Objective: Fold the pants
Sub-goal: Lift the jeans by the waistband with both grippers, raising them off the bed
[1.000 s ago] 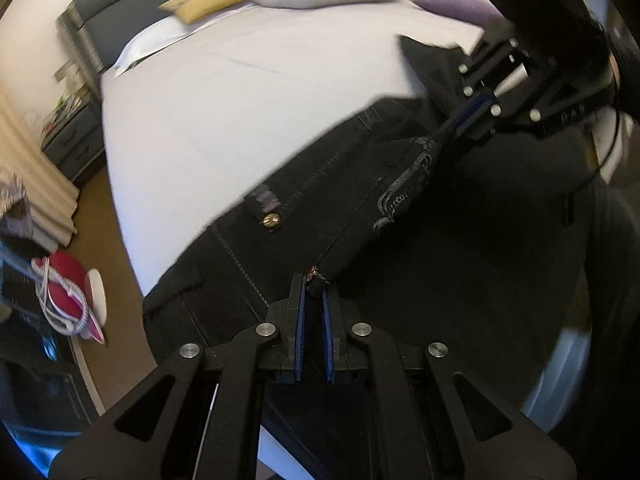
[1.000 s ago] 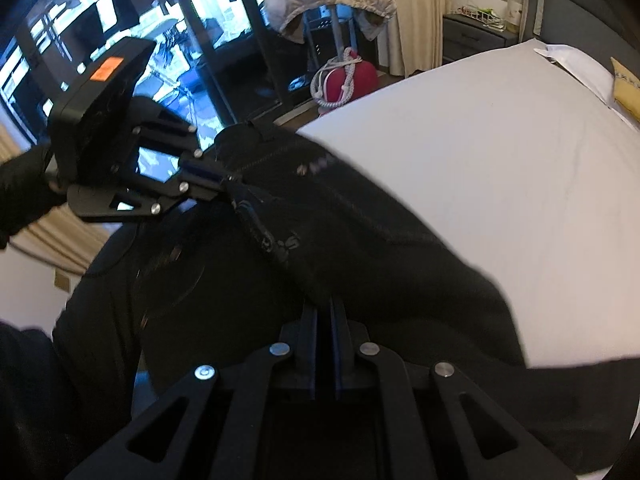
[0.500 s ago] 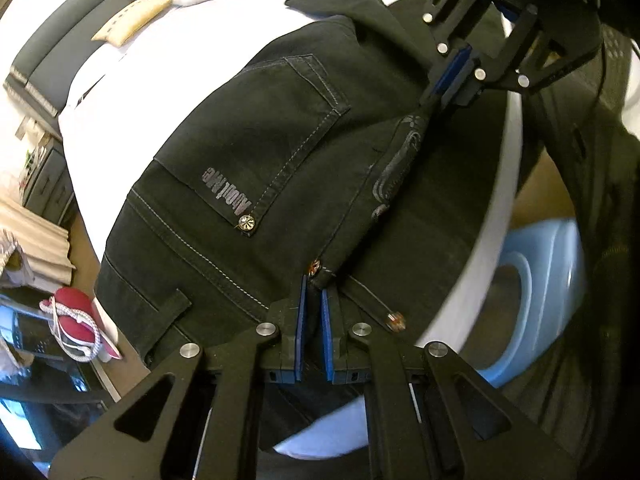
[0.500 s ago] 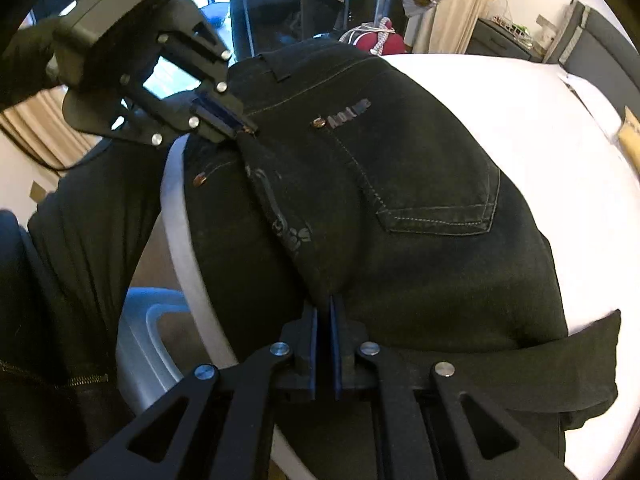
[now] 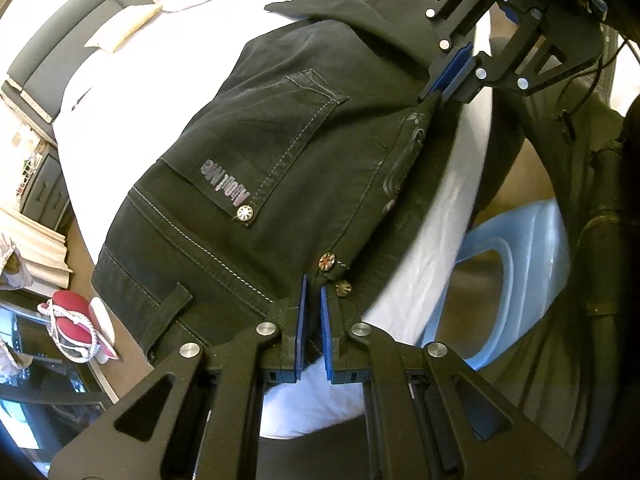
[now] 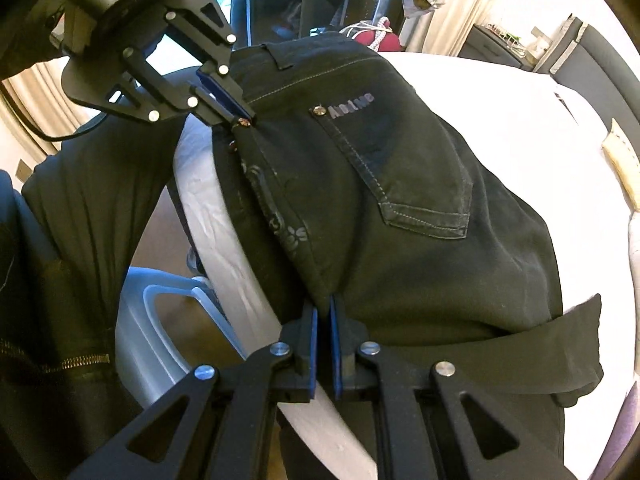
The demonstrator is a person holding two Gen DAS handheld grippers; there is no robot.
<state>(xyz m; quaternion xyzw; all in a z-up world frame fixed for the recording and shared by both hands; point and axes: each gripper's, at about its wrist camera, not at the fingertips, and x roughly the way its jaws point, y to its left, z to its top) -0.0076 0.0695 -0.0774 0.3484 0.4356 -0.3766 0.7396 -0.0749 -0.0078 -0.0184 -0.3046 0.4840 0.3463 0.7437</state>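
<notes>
Black denim pants with white stitching, a lettered back pocket and metal rivets: laid across the near edge of the white-sheeted bed, seat upward, legs running off toward the far side. My left gripper is pinched on the waistband corner by the rivets; my right gripper is clamped on the dark fold near the crotch, with a taut ridge of cloth running between the two. Status: pants doubled leg over leg and set down; judged early, with the lengthwise folds not yet made and both grips still to be released. Change from a second ago: the pants hung off the bed edge then; now they lie spread on the sheet, pocket fully showing. Also present: pale blue plastic basket below the edge.
</notes>
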